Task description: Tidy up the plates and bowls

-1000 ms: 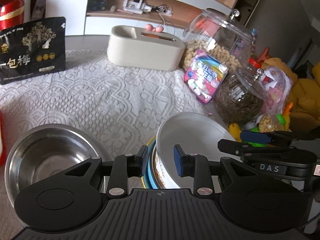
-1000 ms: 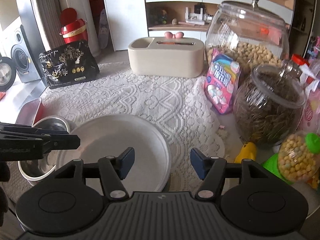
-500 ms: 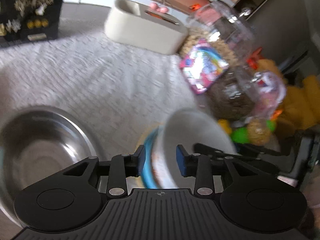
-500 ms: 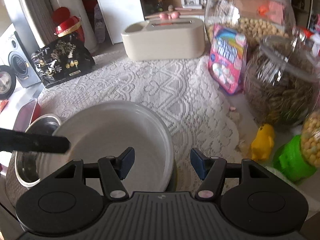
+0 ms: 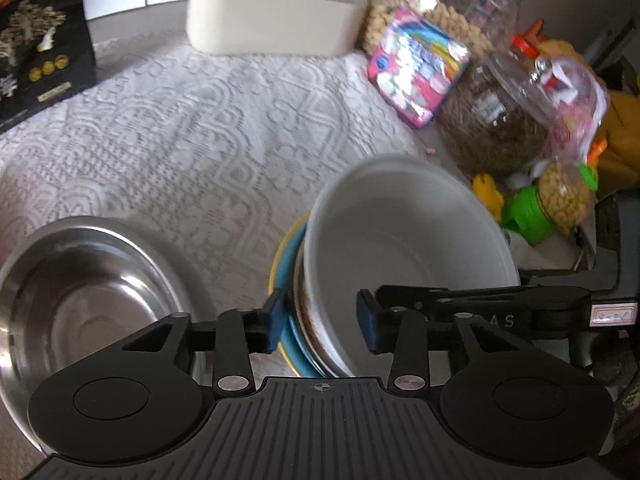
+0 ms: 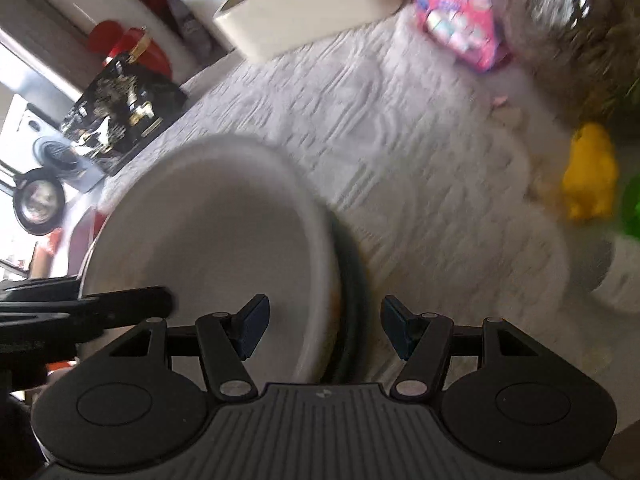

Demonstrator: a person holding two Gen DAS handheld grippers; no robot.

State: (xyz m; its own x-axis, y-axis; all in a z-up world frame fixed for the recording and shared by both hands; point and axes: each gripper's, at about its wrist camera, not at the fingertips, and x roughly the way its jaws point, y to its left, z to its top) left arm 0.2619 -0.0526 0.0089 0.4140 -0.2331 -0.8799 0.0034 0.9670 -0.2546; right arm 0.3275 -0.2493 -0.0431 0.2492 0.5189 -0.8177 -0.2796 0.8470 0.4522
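Both tongs are now sitting lower over the dishes than a second ago, and the left tongs [image 5: 322,322], which were pinching the white bowl's [image 5: 404,248] rim then, are spreading. Their jaws are opening with the bowl's near wall between them, the blue pads clear of it on either side. The bowl is resting on a blue plate [image 5: 290,280] at the bench's near edge, on a white lace cloth [image 5: 208,128]. A steel bowl [image 5: 80,300] is sitting just beside the stack, to its left in the left wrist view. The right tongs [image 6: 324,330] are standing spread, straddling the bowl's rim on the opposite side; the blur is hiding whether either pad is touching it. Farther back on the cloth are lying a cream box [image 5: 276,16], a black packet [image 5: 40,52], a pink sweet bag [image 5: 416,68] and glass jars [image 5: 496,120].
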